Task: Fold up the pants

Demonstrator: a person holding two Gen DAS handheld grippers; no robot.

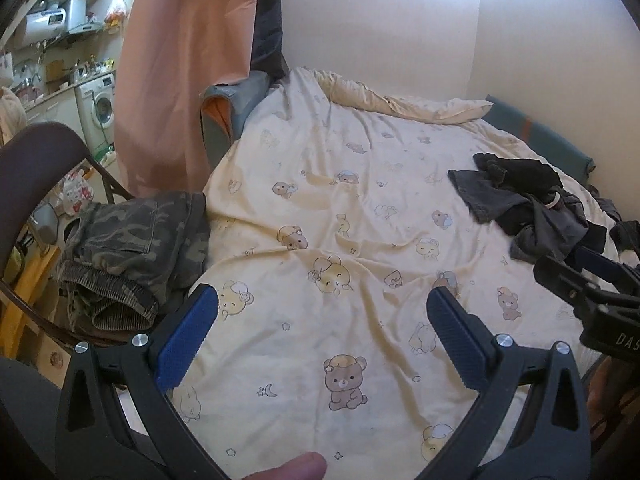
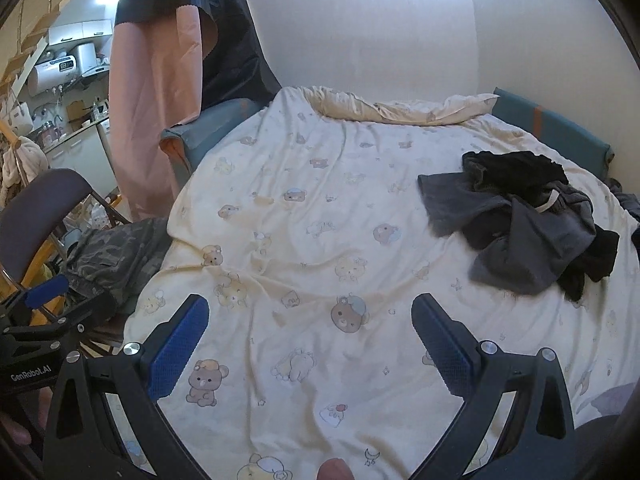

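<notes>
1. Left gripper (image 1: 322, 300): jaws spread wide over the bear-print duvet (image 1: 360, 208), nothing between the blue pads (image 1: 188, 344), no cloth touched.
2. Right gripper (image 2: 310, 308): likewise wide apart above the duvet, empty. Seen again only as a dark body and one blue finger at the right edge of the left wrist view, mostly cut off there.
3. Camouflage pants (image 1: 128, 248): folded into a bundle on the seat of a dark chair (image 1: 36, 152) just beside the left edge of the bed, ribbed cuff or waistband toward the camera. In the right wrist view, half hidden behind the duvet's edge and the other gripper's body.
4. Heap of dark clothes (image 2: 524, 224): grey and black garments tangled together on the far right of the bed, well apart from both grippers. Hard to say how many pieces, or which of them are pants; a pale cord or loop shows near the top.
5. More dark fabric at the right rim, cut off by the lens edge in both views, kind not clear.
6. Fingertip (image 1: 304, 468) at the bottom edge of the left wrist view, rest of the hand out of sight.
7. Pink curtain (image 1: 180, 80) hanging at the bed's far left corner, hiding part of the kitchen beyond; washing machine (image 1: 100, 108) small and distorted.
</notes>
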